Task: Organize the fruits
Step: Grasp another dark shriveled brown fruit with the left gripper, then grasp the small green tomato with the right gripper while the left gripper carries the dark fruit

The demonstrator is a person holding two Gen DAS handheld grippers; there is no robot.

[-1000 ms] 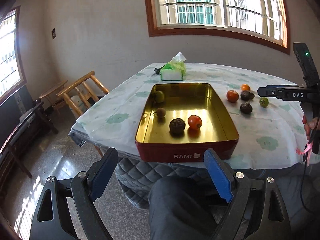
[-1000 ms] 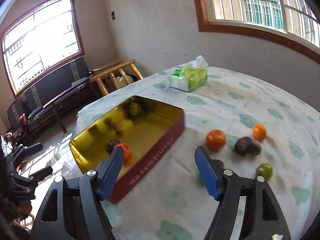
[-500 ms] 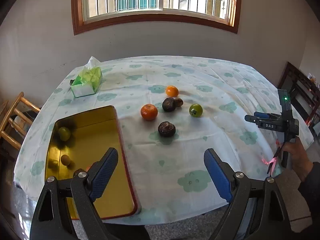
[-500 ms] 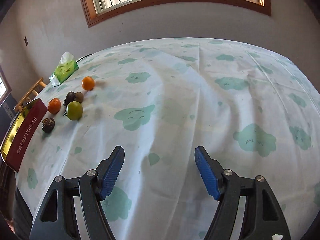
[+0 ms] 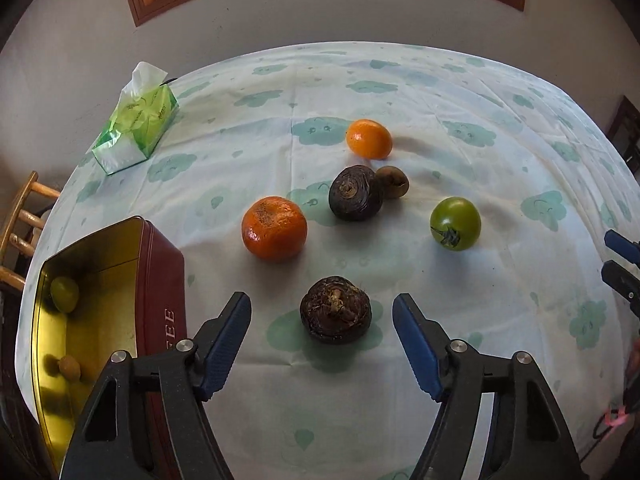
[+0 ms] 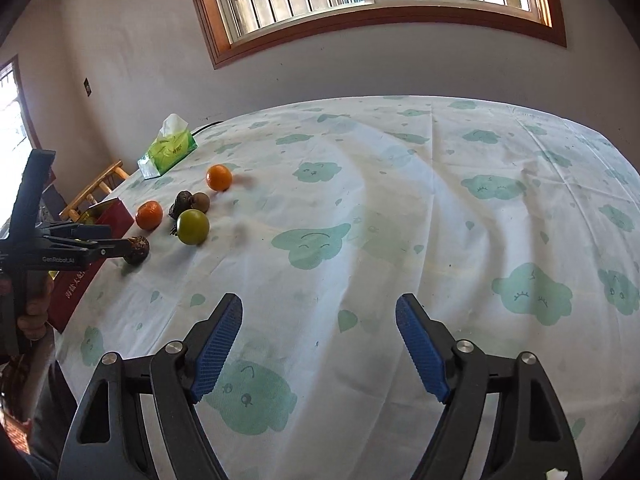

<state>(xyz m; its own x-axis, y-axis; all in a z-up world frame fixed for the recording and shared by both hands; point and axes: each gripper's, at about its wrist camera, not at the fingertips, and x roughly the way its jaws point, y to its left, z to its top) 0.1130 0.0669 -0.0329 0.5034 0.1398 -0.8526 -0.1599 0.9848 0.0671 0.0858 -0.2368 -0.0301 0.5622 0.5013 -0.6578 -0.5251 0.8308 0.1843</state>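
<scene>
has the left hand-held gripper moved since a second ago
Yes. The left hand-held gripper swung right from facing the tin and closed in on the fruit; its open fingers now flank the near dark fruit, tin at its left.

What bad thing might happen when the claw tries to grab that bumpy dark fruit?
The left gripper is open around the dark bumpy fruit. It is round, so closing off-centre might squirt it away across the tablecloth. The red tin sits close beside the left finger, which might bump it. A rolling fruit might knock the big orange.
</scene>
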